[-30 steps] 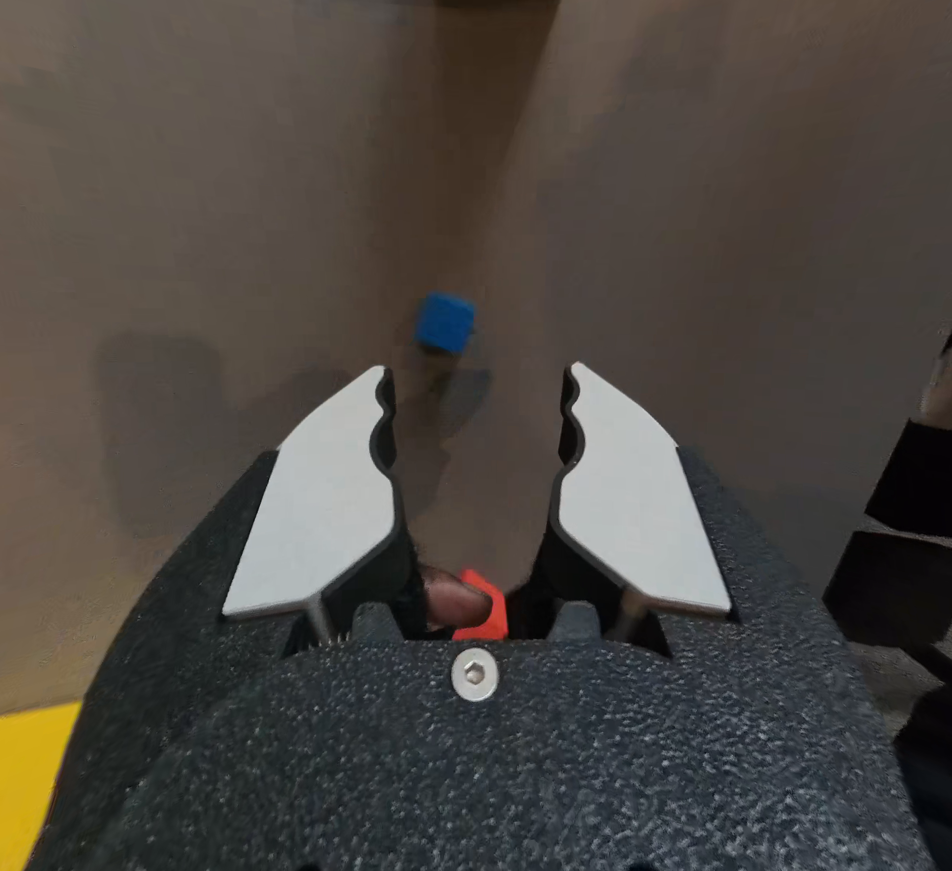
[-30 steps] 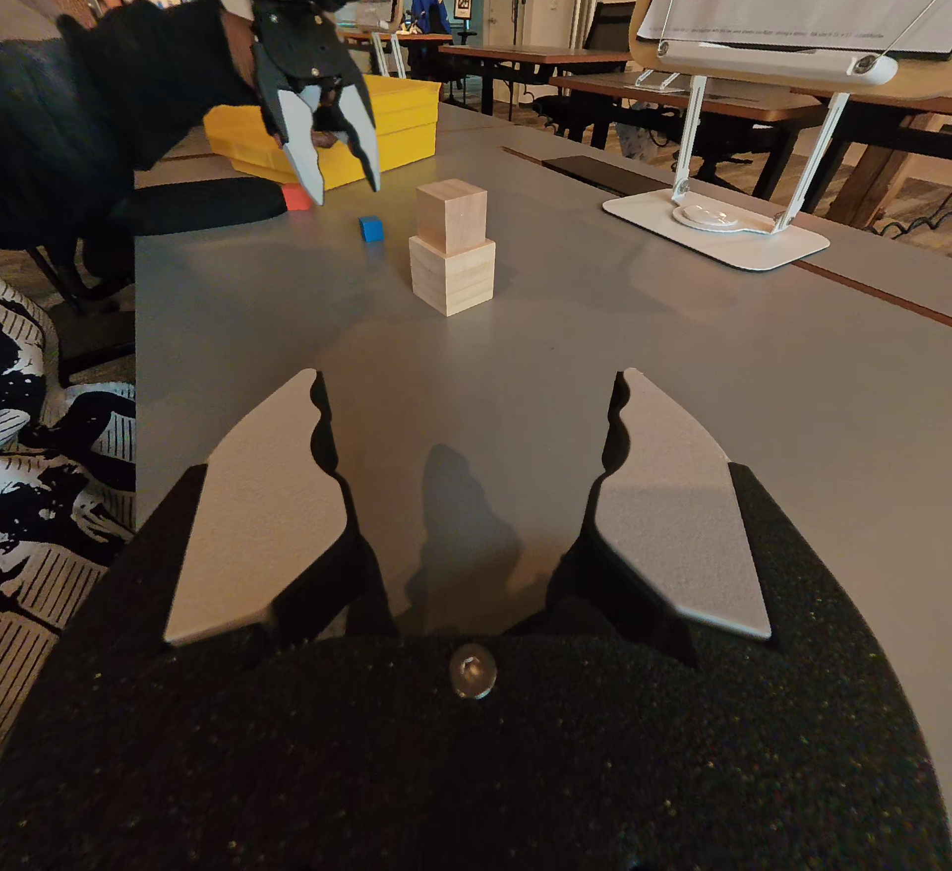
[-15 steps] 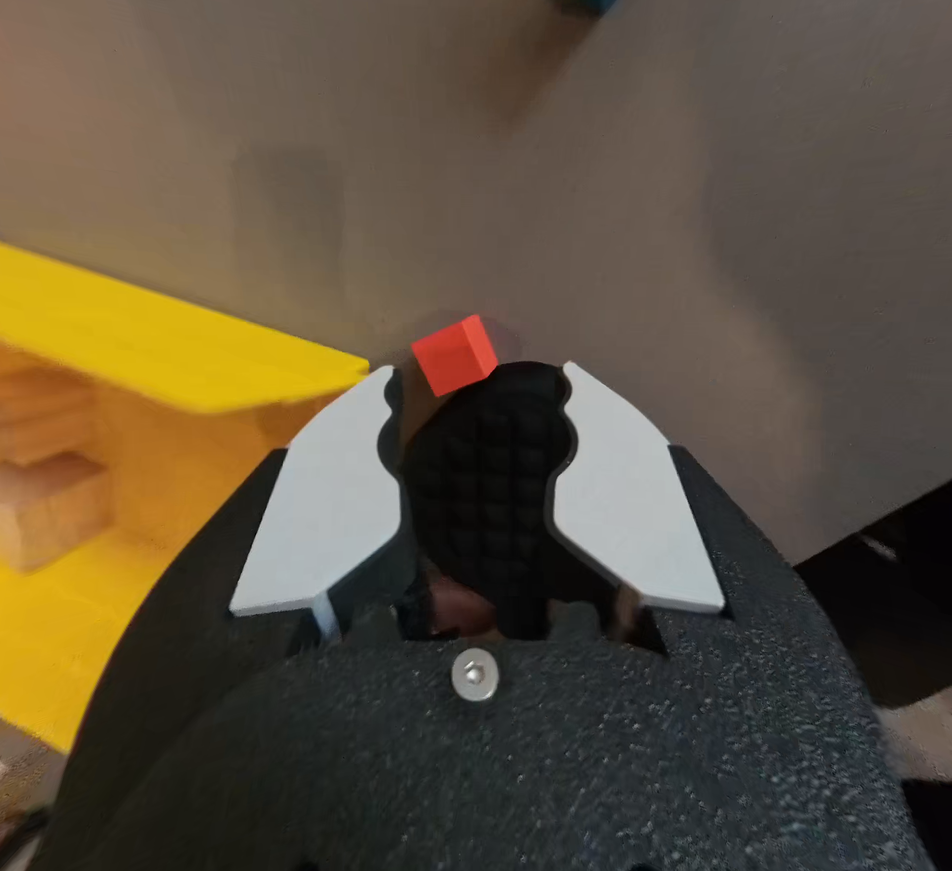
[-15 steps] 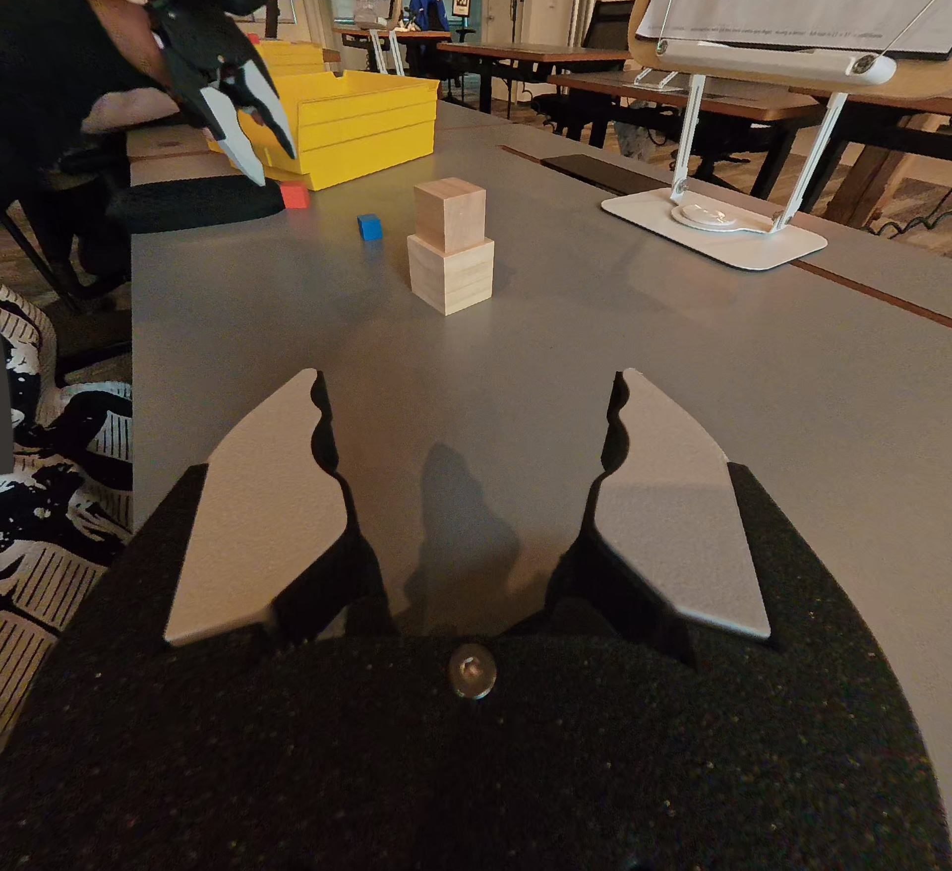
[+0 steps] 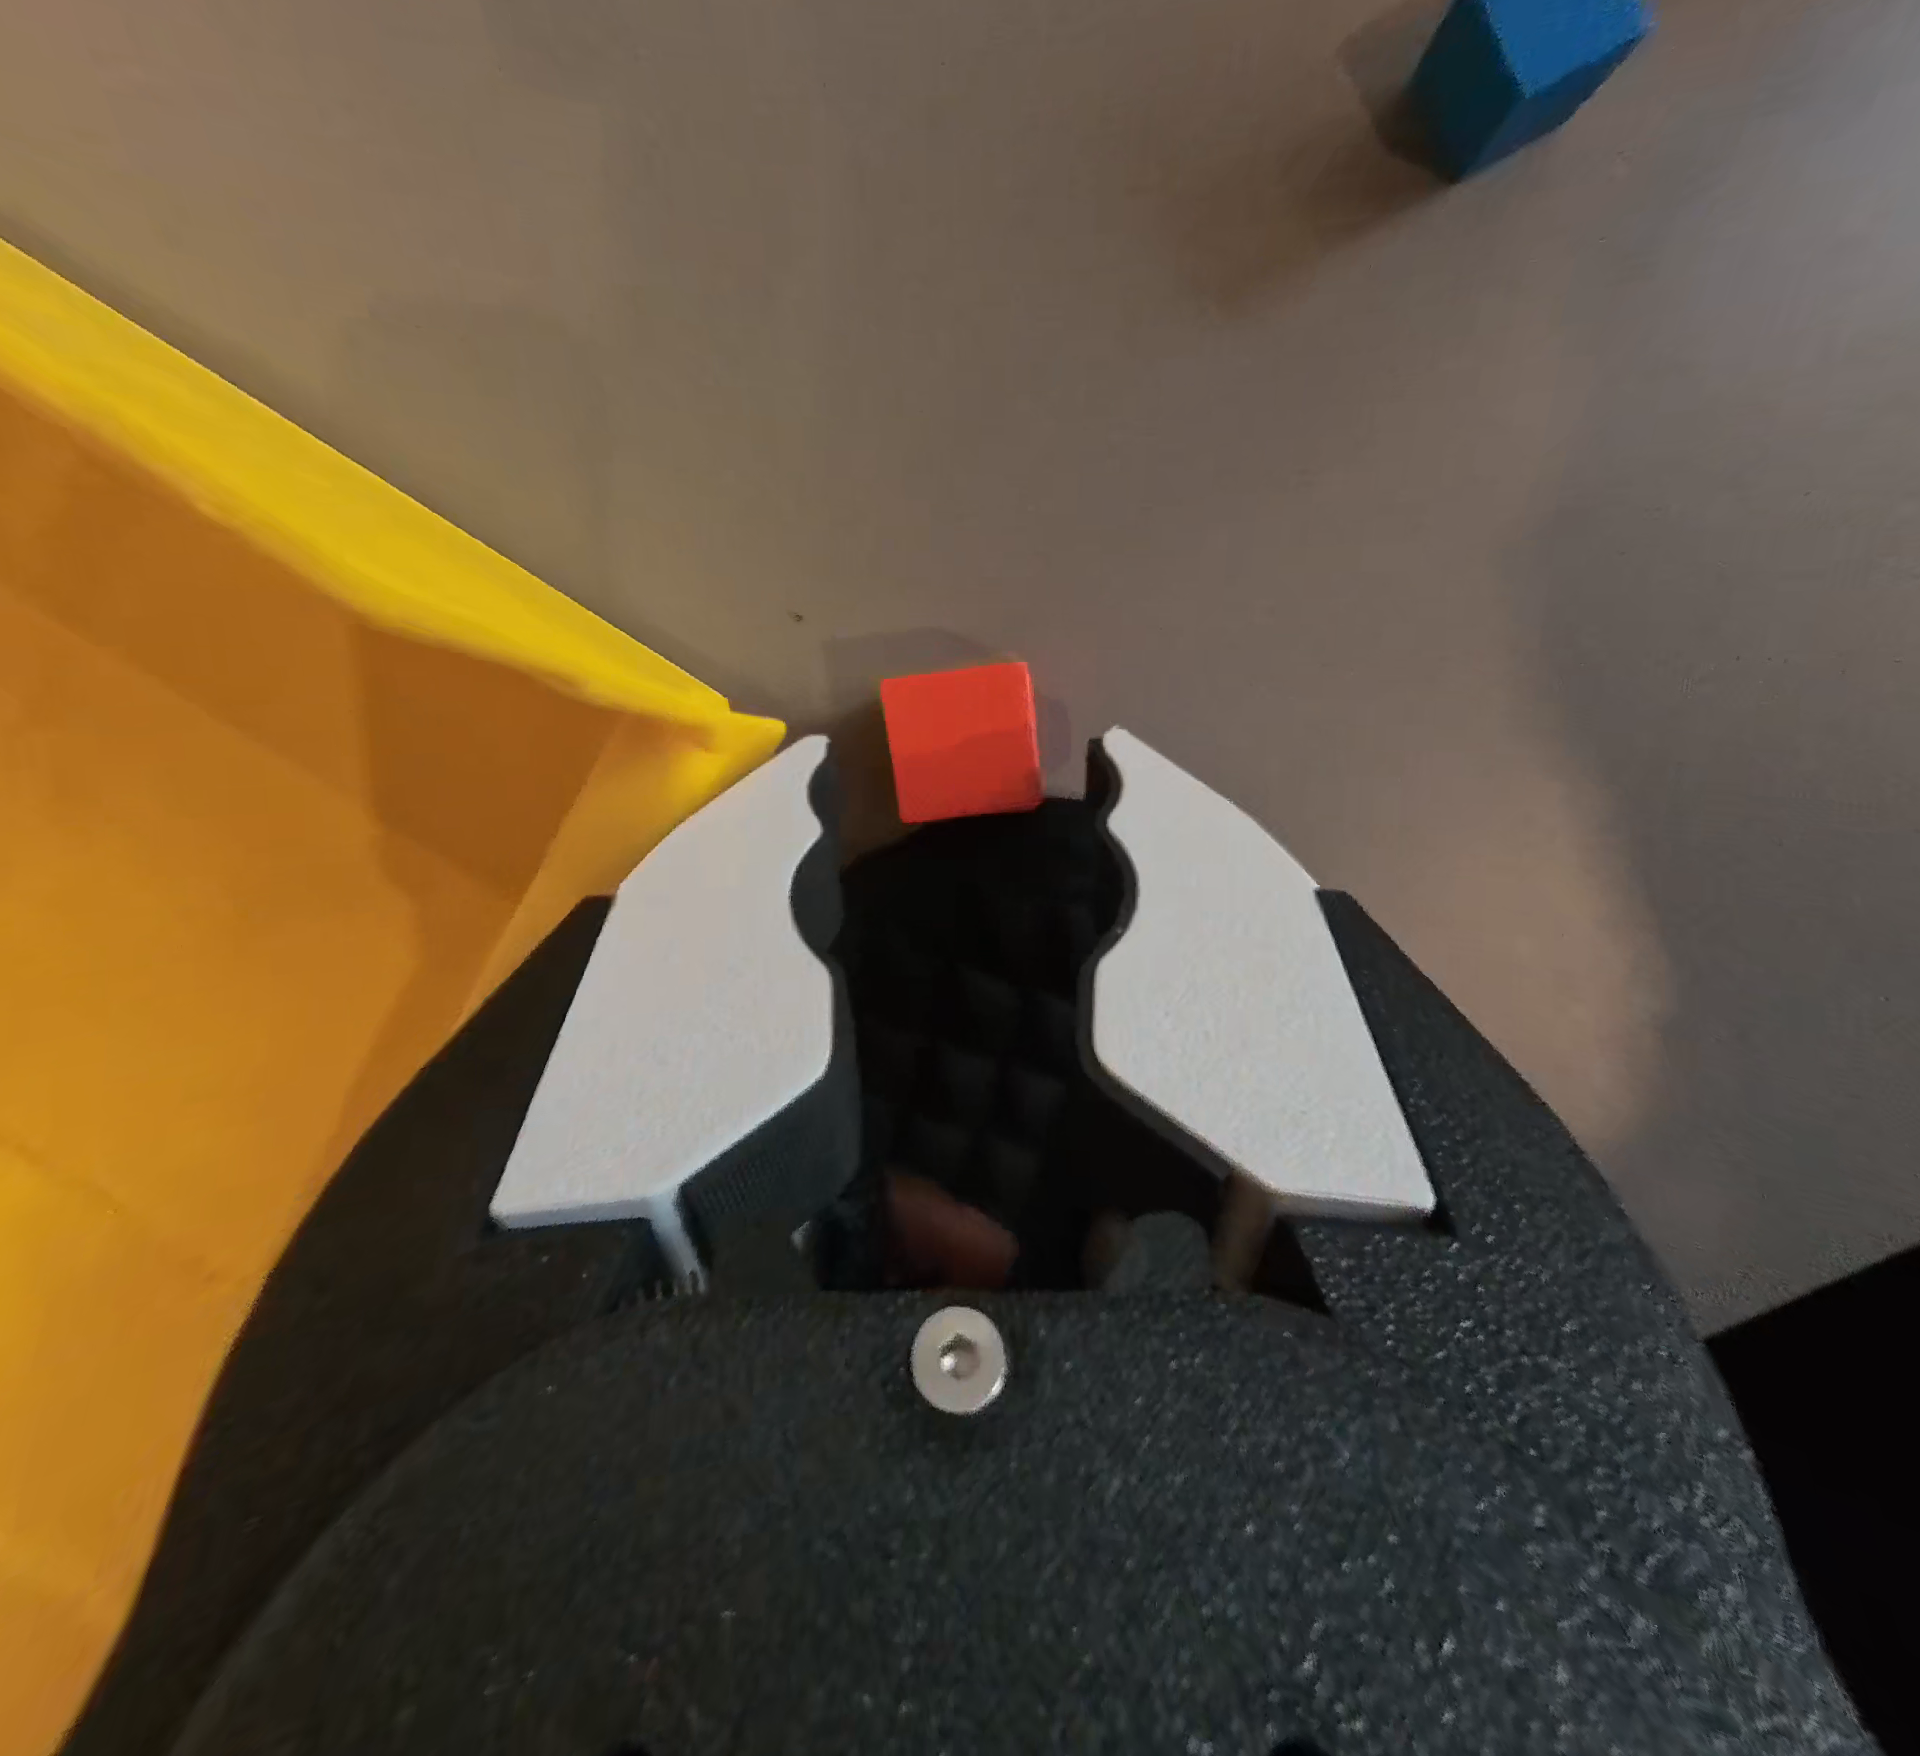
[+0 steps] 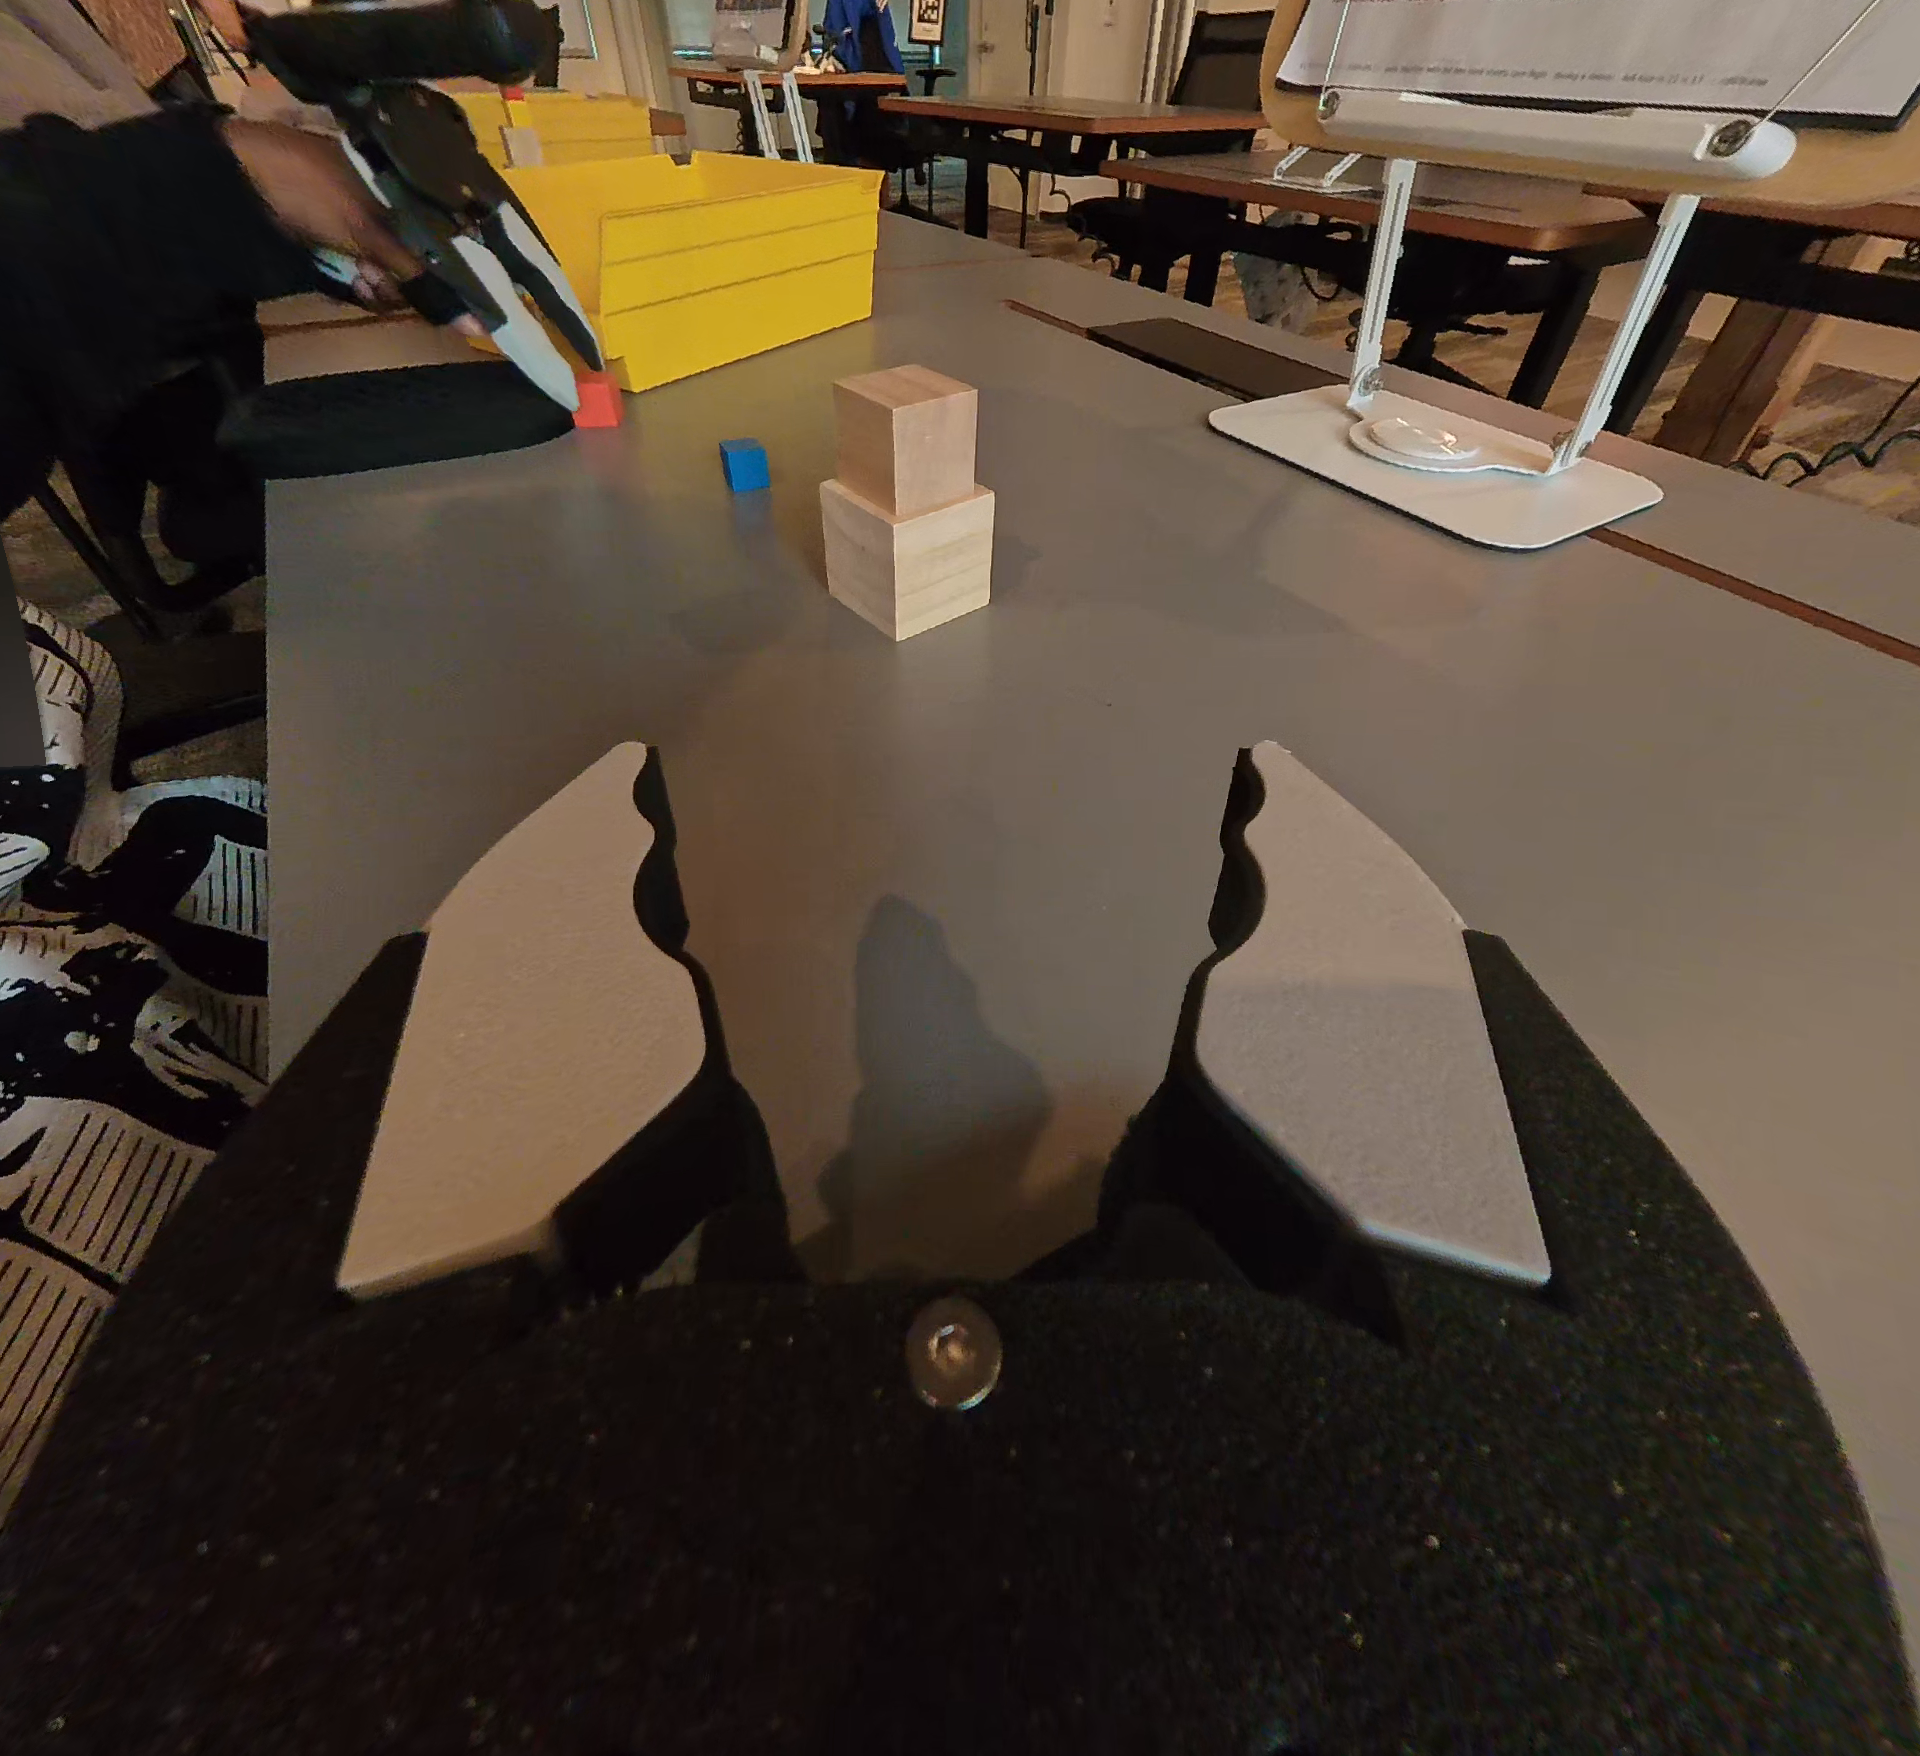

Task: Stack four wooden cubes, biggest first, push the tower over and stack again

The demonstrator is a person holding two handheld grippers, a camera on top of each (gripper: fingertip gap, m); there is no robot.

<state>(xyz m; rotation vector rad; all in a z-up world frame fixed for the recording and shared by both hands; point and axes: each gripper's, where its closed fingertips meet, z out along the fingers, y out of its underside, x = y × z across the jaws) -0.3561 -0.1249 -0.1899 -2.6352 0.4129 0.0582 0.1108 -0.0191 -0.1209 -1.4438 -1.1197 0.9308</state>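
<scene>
Two plain wooden cubes are stacked on the grey table: the bigger cube below, a smaller one on top. A small red cube lies by the yellow bin's corner, right at the tips of my open left gripper, not clamped; it also shows in the right wrist view, with the left gripper reaching down to it. A small blue cube lies to the right of it. My right gripper is open and empty, low over the near table, well short of the stack.
A yellow bin stands just left of the red cube, also seen at the back left. A white document stand sits at the right. A black chair seat lies under the left gripper at the table's left edge.
My left gripper has swung away from the blue cube and come down to the red cube by the yellow bin. The right gripper and the stack have not moved.
</scene>
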